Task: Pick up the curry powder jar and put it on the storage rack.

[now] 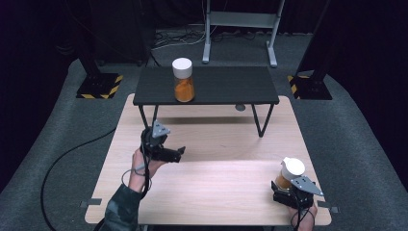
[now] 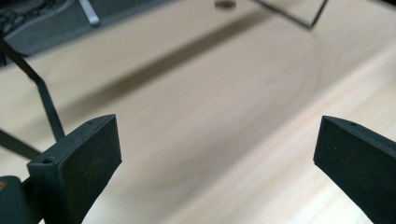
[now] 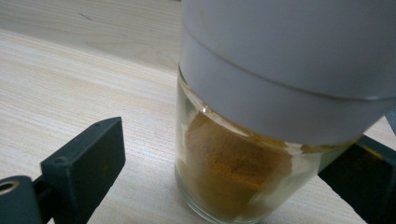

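A glass jar (image 1: 184, 81) of orange powder with a white lid stands on the black raised shelf (image 1: 240, 86) at the far side of the wooden table (image 1: 216, 183). A second such jar (image 1: 290, 173) stands upright near the table's front right corner. My right gripper (image 1: 287, 188) is open around this jar (image 3: 243, 172): the left jaw is clearly apart from the glass and the right jaw sits close beside it. My left gripper (image 1: 179, 154) hovers open over the table's left middle, its jaws (image 2: 217, 140) wide apart above bare wood.
The shelf's thin black legs (image 2: 46, 102) stand just ahead of my left gripper. A small grey disc (image 1: 240, 107) lies under the shelf's front edge. Beyond the table are a metal stand (image 1: 239, 29) and hazard-striped bases (image 1: 99, 85); a cable (image 1: 67, 154) runs across the floor at left.
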`<control>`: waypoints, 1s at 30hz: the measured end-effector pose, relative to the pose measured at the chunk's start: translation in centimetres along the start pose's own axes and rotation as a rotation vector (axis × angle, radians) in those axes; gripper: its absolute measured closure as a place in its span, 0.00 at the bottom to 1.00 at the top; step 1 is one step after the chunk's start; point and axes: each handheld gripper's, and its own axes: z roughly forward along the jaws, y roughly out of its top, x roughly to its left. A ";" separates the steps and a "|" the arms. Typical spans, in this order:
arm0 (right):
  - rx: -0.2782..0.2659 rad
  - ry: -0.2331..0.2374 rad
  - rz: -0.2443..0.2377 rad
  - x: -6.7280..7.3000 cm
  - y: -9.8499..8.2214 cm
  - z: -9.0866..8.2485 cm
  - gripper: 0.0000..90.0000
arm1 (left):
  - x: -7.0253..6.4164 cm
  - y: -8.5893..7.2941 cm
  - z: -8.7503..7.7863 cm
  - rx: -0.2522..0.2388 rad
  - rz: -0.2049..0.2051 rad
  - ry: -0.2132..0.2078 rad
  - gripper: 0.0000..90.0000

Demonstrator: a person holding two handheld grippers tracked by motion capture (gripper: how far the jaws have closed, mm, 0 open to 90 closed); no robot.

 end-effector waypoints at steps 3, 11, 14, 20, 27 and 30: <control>0.002 0.000 -0.002 0.0 0.0 0.0 0.03 | -1.1 -2.3 0.6 0.017 -0.012 -0.001 0.00; 0.003 -0.002 0.005 0.0 0.1 0.0 0.03 | -4.0 -7.0 1.4 0.014 -0.046 0.024 0.00; 0.000 -0.004 0.005 0.0 0.0 0.0 0.03 | -4.5 -7.9 1.3 -0.005 -0.070 0.035 0.00; 0.007 -0.004 0.003 0.1 0.1 0.1 0.03 | -5.2 -8.9 1.4 0.000 -0.064 0.060 0.00; 0.008 -0.005 0.007 0.1 0.1 0.1 0.03 | -4.9 -10.2 1.2 -0.005 -0.101 0.082 0.00; 0.008 -0.005 0.004 0.1 0.2 0.1 0.03 | -4.7 -10.6 1.3 -0.003 -0.115 0.076 0.00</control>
